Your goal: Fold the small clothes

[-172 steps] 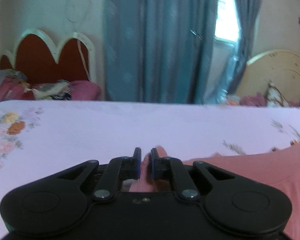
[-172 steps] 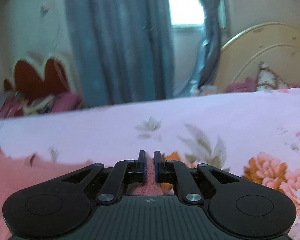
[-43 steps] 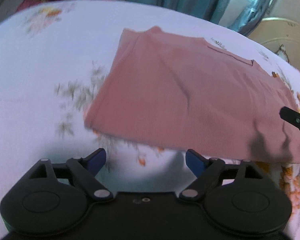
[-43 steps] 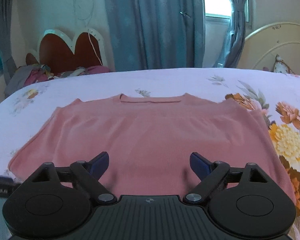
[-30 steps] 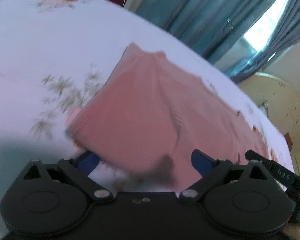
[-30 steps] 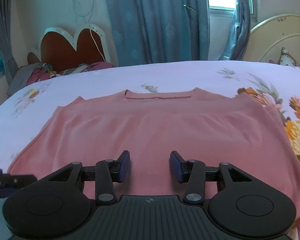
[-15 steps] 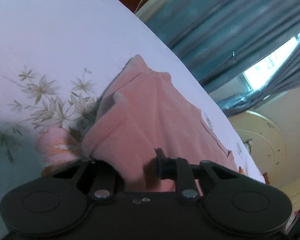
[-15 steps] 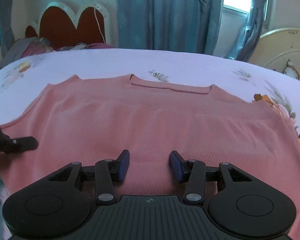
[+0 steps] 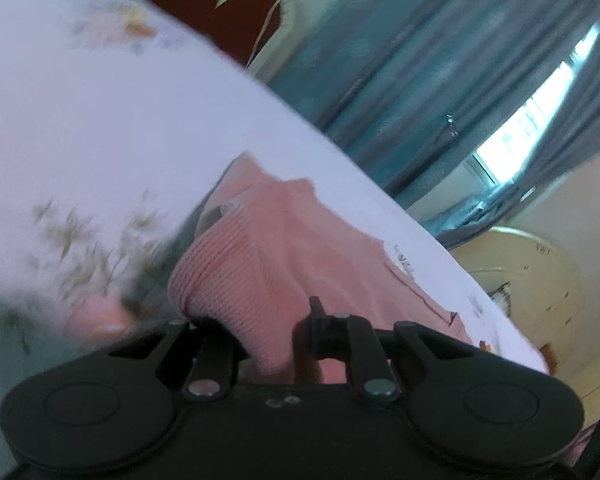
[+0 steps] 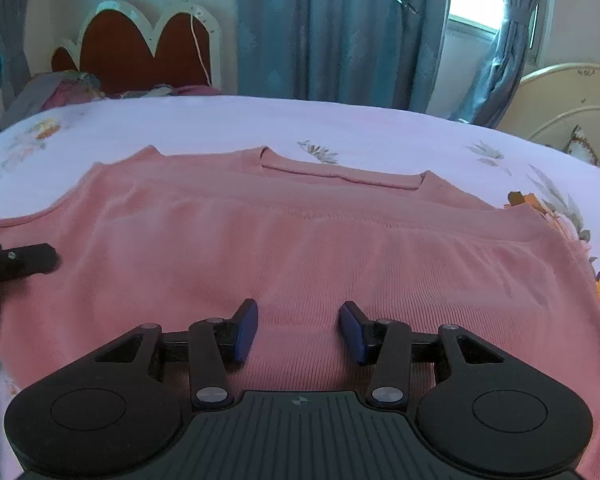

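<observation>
Left gripper (image 9: 267, 332) closing, pink top (image 9: 259, 264) bunched between its jaws — right gripper (image 10: 298, 330) apart, hem just below.

One pink garment (image 10: 300, 248), two headboards (image 10: 139, 48) (both beyond), two hand-held grippers (image 10: 298, 330).

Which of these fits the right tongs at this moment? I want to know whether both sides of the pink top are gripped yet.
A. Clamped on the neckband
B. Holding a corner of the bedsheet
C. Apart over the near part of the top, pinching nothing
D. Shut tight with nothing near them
C: in the right wrist view the right tongs stand apart above the pink top, with flat fabric between the blue pads and no pinched fold.
</observation>
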`<state>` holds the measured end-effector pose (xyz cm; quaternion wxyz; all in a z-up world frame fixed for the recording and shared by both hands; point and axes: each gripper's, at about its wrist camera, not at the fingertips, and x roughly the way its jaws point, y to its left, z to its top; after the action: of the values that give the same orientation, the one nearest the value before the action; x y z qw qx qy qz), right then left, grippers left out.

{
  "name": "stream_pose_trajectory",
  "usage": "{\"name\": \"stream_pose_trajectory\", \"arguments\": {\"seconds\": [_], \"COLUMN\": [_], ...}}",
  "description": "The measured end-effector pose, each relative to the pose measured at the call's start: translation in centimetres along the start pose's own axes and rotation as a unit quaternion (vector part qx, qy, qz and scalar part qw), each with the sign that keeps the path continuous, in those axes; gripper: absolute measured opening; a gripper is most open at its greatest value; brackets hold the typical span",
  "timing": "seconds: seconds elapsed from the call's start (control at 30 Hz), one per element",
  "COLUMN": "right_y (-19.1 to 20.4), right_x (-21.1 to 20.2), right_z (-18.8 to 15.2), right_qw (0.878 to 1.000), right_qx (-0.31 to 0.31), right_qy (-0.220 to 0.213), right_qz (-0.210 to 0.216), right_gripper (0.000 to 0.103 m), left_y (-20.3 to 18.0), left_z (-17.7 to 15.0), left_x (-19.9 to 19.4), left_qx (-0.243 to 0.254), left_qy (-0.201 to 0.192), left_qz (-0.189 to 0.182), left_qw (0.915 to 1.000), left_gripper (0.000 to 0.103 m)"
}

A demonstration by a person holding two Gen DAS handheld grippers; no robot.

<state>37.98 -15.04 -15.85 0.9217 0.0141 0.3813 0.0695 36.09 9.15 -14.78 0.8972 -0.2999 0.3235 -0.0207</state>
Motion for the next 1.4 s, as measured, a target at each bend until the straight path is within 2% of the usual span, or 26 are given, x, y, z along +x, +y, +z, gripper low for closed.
{"name": "stream_pose_trajectory", "arguments": {"seconds": [0.13, 0.2, 0.27, 0.37, 0.47, 0.53, 0.6, 0.67, 0.7, 0.77, 0.8, 0.83, 0.9, 0.97, 1.03, 1.13, 1.23, 1.33, 1.4], "right_y": [-3.1, -5.1, -7.6, -11.9, -16.5, -19.6, -22.1, -24.0, -24.7, -25.6, -25.8, -26.0, -26.0, -25.7, -25.2, -24.5, -24.5, -24.4, -23.9], "right_x": [-2.0, -3.3, -4.8, -7.1, -9.1, -9.8, -10.2, -10.7, -11.0, -11.4, -11.4, -11.5, -11.4, -10.5, -9.2, -7.0, -4.8, -3.6, -3.4], "right_z": [0.6, 0.7, 0.5, -0.1, -1.5, -2.6, -3.6, -4.3, -4.5, -4.6, -4.4, -4.2, -3.6, -3.1, -2.7, -2.7, -2.6, -2.5, -2.3], "right_qw": [0.998, 0.996, 0.994, 0.991, 0.987, 0.984, 0.981, 0.978, 0.976, 0.974, 0.973, 0.972, 0.969, 0.969, 0.971, 0.971, 0.968, 0.963, 0.964], "right_qx": [0.058, 0.076, 0.094, 0.12, 0.15, 0.17, 0.188, 0.205, 0.212, 0.223, 0.226, 0.229, 0.236, 0.233, 0.224, 0.22, 0.23, 0.242, 0.232], "right_qy": [-0.021, -0.032, -0.041, -0.052, -0.056, -0.049, -0.043, -0.041, -0.042, -0.047, -0.05, -0.053, -0.058, -0.051, -0.033, -0.009, 0.011, 0.018, 0.024], "right_qz": [0.034, 0.043, 0.047, 0.035, 0.01, -0.005, -0.016, -0.017, -0.015, -0.003, 0.005, 0.013, 0.037, 0.059, 0.078, 0.09, 0.101, 0.121, 0.132], "right_gripper": [0.046, 0.046, 0.046, 0.046, 0.046, 0.046, 0.046, 0.046, 0.046, 0.046, 0.046, 0.046, 0.046, 0.046, 0.046, 0.046, 0.046, 0.046, 0.045], "left_y": [-5.1, -8.5, -12.4, -18.6, -23.5, -25.9, -27.0, -27.3, -27.3, -27.3, -27.3, -27.2, -26.9, -26.3, -25.1, -23.1, -21.6, -20.5, -20.1], "left_z": [0.4, 0.3, -0.4, -2.8, -6.8, -10.4, -14.1, -17.2, -18.3, -19.5, -19.7, -19.7, -19.6, -19.1, -18.1, -15.8, -13.6, -11.8, -11.2], "left_x": [-0.9, -0.9, -0.6, 0.6, 2.4, 4.0, 5.4, 6.4, 6.3, 4.9, 4.0, 3.2, 1.5, 0.5, -0.1, -0.2, 0.7, 1.5, 1.8], "left_qx": [0.086, 0.131, 0.185, 0.259, 0.319, 0.359, 0.398, 0.428, 0.443, 0.475, 0.483, 0.484, 0.488, 0.487, 0.466, 0.425, 0.389, 0.354, 0.345], "left_qy": [-0.027, -0.032, -0.033, -0.013, 0.019, 0.049, 0.082, 0.123, 0.126, 0.106, 0.105, 0.102, 0.091, 0.087, 0.086, 0.072, 0.066, 0.063, 0.058], "left_qz": [0.001, -0.009, -0.026, -0.067, -0.104, -0.116, -0.113, -0.103, -0.101, -0.101, -0.11, -0.119, -0.133, -0.129, -0.115, -0.077, -0.037, -0.013, -0.004], "left_qw": [0.996, 0.9908, 0.9818, 0.9635, 0.9418, 0.9249, 0.9069, 0.8893, 0.882, 0.8677, 0.8625, 0.861, 0.8579, 0.8596, 0.8732, 0.8991, 0.9182, 0.9329, 0.9368], "left_gripper": [0.014, 0.014, 0.014, 0.014, 0.014, 0.015, 0.017, 0.027, 0.031, 0.046, 0.069, 0.082, 0.08, 0.08, 0.079, 0.079, 0.078, 0.077, 0.077]}}
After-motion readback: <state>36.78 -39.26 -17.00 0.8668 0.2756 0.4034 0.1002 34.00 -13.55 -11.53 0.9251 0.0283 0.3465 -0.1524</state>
